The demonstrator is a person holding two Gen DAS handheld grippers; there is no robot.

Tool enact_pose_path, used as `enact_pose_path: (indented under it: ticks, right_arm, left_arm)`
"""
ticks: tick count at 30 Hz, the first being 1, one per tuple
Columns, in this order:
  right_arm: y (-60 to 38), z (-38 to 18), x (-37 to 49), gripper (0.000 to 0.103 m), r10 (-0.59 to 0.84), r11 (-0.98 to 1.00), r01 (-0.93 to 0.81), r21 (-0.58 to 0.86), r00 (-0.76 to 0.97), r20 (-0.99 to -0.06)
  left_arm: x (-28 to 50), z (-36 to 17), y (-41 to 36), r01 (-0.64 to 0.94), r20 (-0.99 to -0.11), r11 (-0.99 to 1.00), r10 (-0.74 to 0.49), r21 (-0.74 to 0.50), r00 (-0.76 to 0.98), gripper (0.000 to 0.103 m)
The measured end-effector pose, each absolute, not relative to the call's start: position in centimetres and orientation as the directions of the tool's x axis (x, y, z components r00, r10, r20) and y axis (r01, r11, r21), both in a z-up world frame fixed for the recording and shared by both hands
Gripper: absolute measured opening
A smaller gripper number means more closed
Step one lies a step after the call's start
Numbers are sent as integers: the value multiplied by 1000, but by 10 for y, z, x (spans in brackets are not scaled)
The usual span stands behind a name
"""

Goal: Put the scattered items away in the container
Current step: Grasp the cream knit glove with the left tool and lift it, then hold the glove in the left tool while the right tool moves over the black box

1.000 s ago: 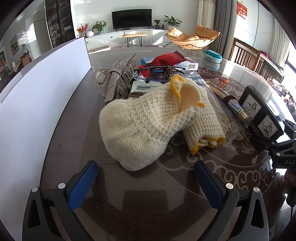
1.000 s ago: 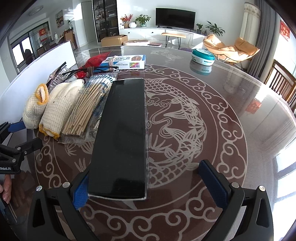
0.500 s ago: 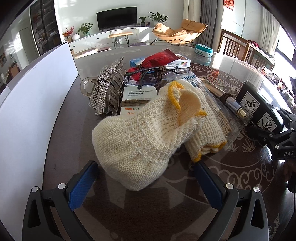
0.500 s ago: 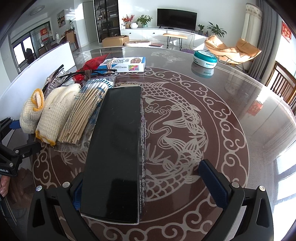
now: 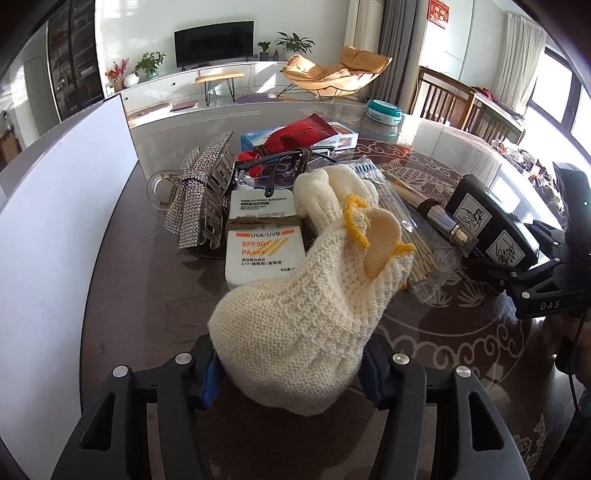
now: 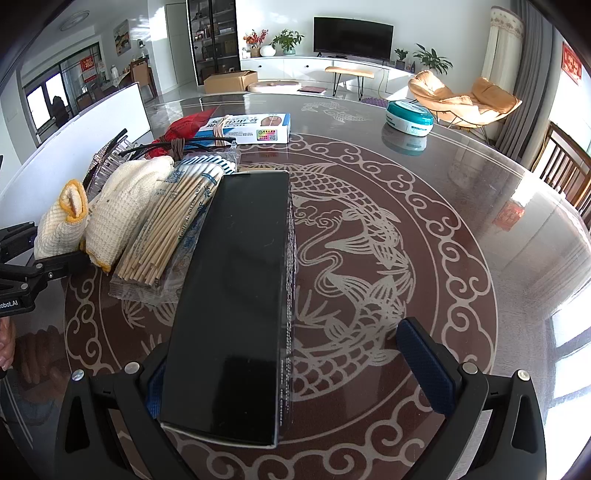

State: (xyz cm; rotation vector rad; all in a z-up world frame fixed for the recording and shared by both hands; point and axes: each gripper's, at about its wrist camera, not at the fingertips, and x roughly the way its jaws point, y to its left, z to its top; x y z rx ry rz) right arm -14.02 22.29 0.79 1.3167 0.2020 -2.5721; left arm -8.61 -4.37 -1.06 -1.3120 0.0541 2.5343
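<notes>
White bin [image 5: 55, 206] at table's left edge, inside hidden. Left gripper [image 5: 291, 365] closing on cream glove [image 5: 306, 314], wide apart a second ago. Right gripper [image 6: 299, 362] spread wide, black box [image 6: 236, 295] lying against one finger, unmoved.

Beyond my round table [image 6: 461, 192] with its fish inlay, a television [image 6: 352, 35] hangs at twelve o'clock above a white cabinet [image 6: 295, 66]. An orange lounge chair [image 6: 465, 98] sits at two o'clock, wooden chairs [image 5: 458, 107] beside it.
</notes>
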Motion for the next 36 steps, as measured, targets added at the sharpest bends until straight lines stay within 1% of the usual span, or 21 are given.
enact_pose_path:
  ticks: [2, 6, 8, 11, 13, 15, 17, 18, 22, 25, 27, 28, 29, 31, 33, 36]
  right_arm:
    - [223, 8, -140, 103, -153, -961, 278, -12, -563, -812]
    - [223, 8, -140, 103, -153, -961, 278, -12, -563, -812]
    - [223, 8, -140, 103, -153, -961, 278, -12, -563, -812]
    - [223, 8, -140, 103, -153, -961, 278, -12, -563, -812]
    - [223, 8, -140, 103, -153, -961, 277, -12, -563, -812]
    - [223, 8, -140, 103, -153, -961, 277, -12, -563, -812]
    - [223, 8, -140, 103, -153, -961, 277, -12, -563, -812]
    - [223, 8, -140, 103, -153, -961, 277, -12, -563, -812]
    - [223, 8, -140, 103, -152, -961, 277, -12, -563, -812]
    - [223, 8, -140, 103, -152, -961, 277, -12, -563, -812]
    - [223, 8, -140, 103, -153, -961, 277, -12, -563, -812]
    - [223, 8, -140, 103, -153, -961, 277, -12, -563, -812]
    - [223, 8, -140, 103, -152, -961, 277, -12, -563, -812]
    - [223, 8, -140, 103, -152, -961, 277, -12, -563, -812]
    - [223, 8, -140, 103, -152, -961, 277, -12, -563, -812]
    - [223, 8, -140, 103, -152, -961, 277, -12, -563, -812]
  left_arm:
    - [-69, -7, -43, -254, -806, -961, 238, -112, -542, 59]
    - [-45, -10, -48, -138, -841, -990, 100, -31, -532, 64]
    - [-42, -12, -57, -75, -851, -997, 60, -24, -522, 65]
    - [-41, -7, -74, -29, -858, -996, 90, -87, -506, 65]
    - [-41, -1, -78, -32, -854, -992, 121, -121, -506, 65]
    - [-41, 5, -78, -56, -847, -990, 137, -126, -514, 66]
    - [-41, 9, -75, -88, -842, -991, 135, -104, -522, 74]
    - [-41, 9, -73, -104, -841, -991, 129, -87, -525, 75]
    - [-44, 3, -66, -163, -842, -984, 142, -66, -520, 75]
    - [-50, -3, -63, -160, -846, -986, 122, -44, -520, 75]
    - [-51, -5, -63, -168, -842, -985, 124, -40, -526, 74]
    - [-50, -5, -63, -169, -839, -985, 125, -40, -529, 66]
    - [-50, -5, -63, -169, -838, -984, 133, -49, -529, 55]
    - [-48, -4, -67, -147, -833, -986, 144, -76, -534, 50]
    - [-44, -2, -74, -73, -829, -995, 101, -73, -550, 50]
    - [-40, -1, -85, 51, -833, -994, 56, -100, -550, 49]
